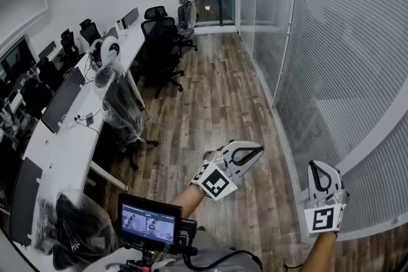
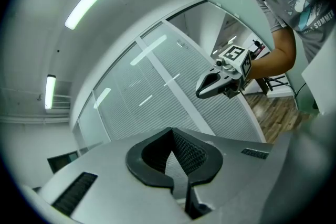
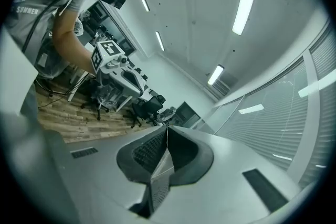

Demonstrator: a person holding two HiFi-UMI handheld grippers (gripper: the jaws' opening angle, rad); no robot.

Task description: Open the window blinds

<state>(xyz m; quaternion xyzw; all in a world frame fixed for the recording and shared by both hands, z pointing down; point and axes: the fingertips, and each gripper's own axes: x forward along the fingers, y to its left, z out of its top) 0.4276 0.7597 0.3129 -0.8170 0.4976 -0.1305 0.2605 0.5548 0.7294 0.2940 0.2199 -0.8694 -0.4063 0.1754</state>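
Both grippers are up and held out in front. The left gripper (image 1: 254, 151) has its jaws pressed together with nothing between them; in the left gripper view the ribbed pads (image 2: 190, 153) meet edge to edge. Same story on the right gripper (image 1: 317, 166), jaws together and empty, pads (image 3: 143, 153) closed flat against each other.

Now the window blinds (image 1: 344, 41). They run the length of the glass wall on the right side of the room, slats closed, pale and striped from top to bottom. The right gripper sits closer to that wall, the left one further out over the wooden floor (image 1: 223, 92), and neither is touching the blinds.

Across the room, a long white desk (image 1: 64, 150) lines the left side, with black office chairs (image 1: 159, 41) pushed up along it.
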